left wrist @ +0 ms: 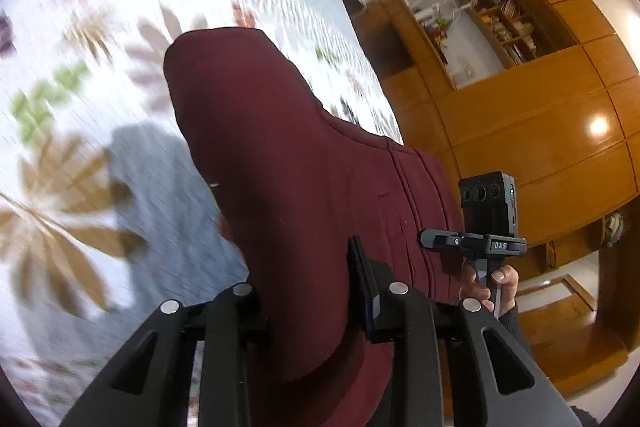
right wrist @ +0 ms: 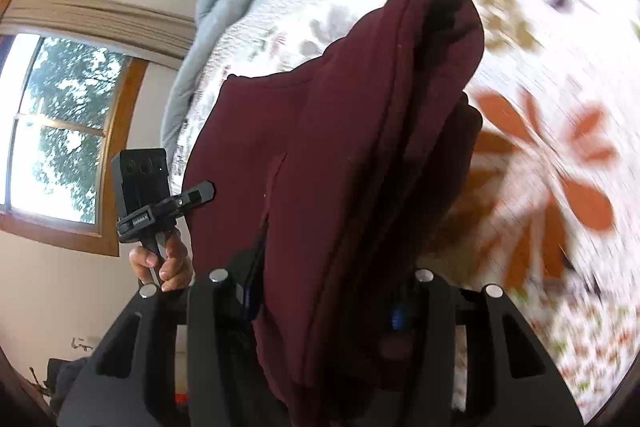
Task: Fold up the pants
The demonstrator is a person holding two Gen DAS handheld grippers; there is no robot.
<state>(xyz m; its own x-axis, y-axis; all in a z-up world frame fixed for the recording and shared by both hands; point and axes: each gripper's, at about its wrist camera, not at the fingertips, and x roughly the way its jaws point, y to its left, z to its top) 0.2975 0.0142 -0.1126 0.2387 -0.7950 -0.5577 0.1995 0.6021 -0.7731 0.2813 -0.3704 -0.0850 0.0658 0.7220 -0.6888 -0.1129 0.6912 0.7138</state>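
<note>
Left wrist view: left gripper (left wrist: 310, 291) clamped on maroon pants (left wrist: 288, 147), lifted off floral bedspread (left wrist: 80, 67). Right gripper (right wrist: 328, 301) also pinches thick bunched pants fabric, jaws part-closed on it

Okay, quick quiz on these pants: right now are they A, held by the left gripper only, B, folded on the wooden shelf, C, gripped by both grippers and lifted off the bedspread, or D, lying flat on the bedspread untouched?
C: the maroon pants are pinched in the left gripper and in the right gripper, draping above the floral bedspread.
</note>
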